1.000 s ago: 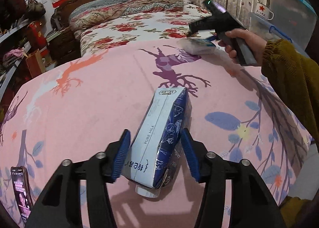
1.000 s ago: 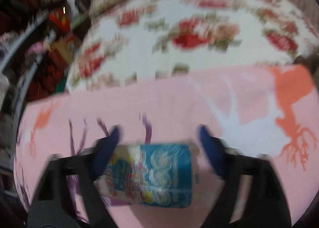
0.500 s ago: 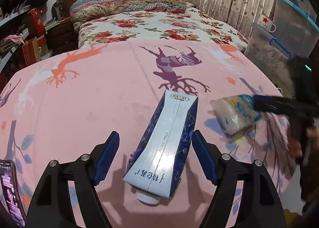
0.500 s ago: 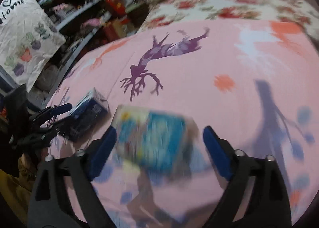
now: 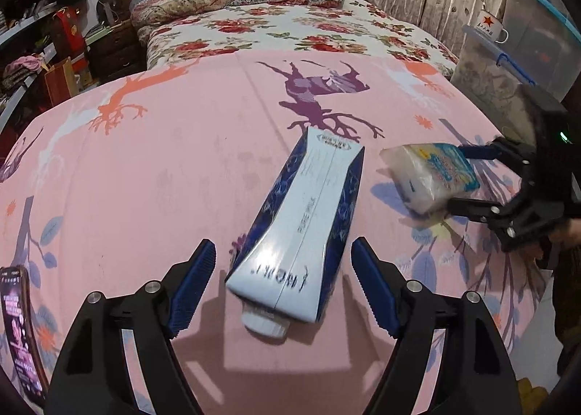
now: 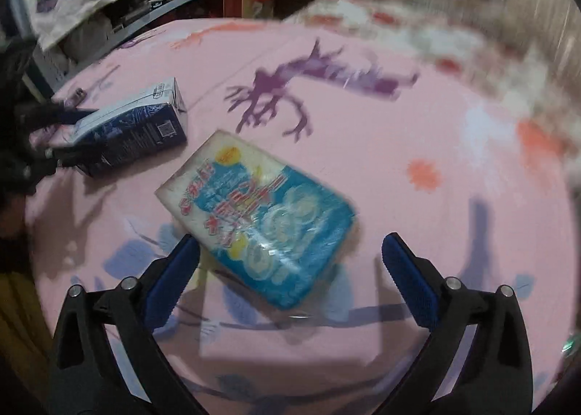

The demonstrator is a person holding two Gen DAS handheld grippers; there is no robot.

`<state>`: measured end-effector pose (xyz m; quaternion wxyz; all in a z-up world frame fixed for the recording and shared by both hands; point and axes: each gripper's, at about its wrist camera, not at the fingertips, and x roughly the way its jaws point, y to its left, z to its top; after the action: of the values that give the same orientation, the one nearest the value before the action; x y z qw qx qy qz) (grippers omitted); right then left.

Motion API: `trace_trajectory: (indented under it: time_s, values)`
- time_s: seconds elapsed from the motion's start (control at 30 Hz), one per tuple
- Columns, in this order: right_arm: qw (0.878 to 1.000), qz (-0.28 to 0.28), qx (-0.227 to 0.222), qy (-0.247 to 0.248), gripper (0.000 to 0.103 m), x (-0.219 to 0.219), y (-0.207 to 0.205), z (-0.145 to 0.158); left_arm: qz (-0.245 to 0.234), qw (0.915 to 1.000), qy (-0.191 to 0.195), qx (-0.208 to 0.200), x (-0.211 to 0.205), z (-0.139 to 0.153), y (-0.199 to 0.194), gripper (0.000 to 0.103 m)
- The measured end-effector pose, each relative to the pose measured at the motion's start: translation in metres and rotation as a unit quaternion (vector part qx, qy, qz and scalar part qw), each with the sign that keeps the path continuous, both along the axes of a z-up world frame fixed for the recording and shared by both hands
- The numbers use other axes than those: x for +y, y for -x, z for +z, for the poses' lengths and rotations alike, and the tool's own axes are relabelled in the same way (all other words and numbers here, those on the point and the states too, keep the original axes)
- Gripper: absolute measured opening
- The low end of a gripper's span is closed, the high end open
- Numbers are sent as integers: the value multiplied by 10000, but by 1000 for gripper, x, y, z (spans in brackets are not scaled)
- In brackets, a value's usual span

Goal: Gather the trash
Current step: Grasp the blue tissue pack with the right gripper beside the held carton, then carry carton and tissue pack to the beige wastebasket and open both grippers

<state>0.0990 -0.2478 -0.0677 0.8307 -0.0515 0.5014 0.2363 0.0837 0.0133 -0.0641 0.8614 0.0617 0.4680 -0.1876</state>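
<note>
Left gripper (image 5: 283, 280): ours is spread wide over the pink sheet (image 5: 163, 168), blue pads clear of the carton on both sides.
Milk carton (image 5: 305, 219): we see it lying flat on the pink sheet between the left jaws, white face up, cap end toward the gripper, far end pointing at the purple tree print (image 5: 319, 99).
Right gripper (image 6: 290, 280): its jaws have just been opening further and now stand wide apart; the tissue pack lies between them, though we cannot tell whether the left pad touches the pack's edge.
Tissue pack (image 6: 258, 219): a blue and white plastic-wrapped pack, resting on the sheet at a slant, just beside the carton, not touching it.
Phone (image 5: 18, 324): we find it lit, at the sheet's left edge.
Background: a floral bed (image 5: 290, 26) beyond the sheet; a clear storage bin (image 5: 508, 62) to the right, with an enamel mug (image 5: 490, 26) on it.
</note>
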Motion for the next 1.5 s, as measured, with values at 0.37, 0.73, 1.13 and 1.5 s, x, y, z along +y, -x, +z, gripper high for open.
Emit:
trace_trajectory:
  time_s: [0.37, 0.73, 1.13, 1.5]
  values:
    - [9884, 862, -374, -1194, 95, 40, 93, 43, 66, 9999, 125, 85, 5, 2, -9, 73]
    - [9964, 477, -401, -571, 99, 56, 66, 9, 54, 9999, -105, -53, 0, 3, -5, 73]
    - [9863, -1250, -822, -696, 65, -16, 84, 18, -477, 9984, 296, 101, -35, 9, -11, 55]
    - [9425, -3119, -1041, -592, 65, -128, 153, 9, -1788, 9828, 408, 205, -159, 16, 9, 55]
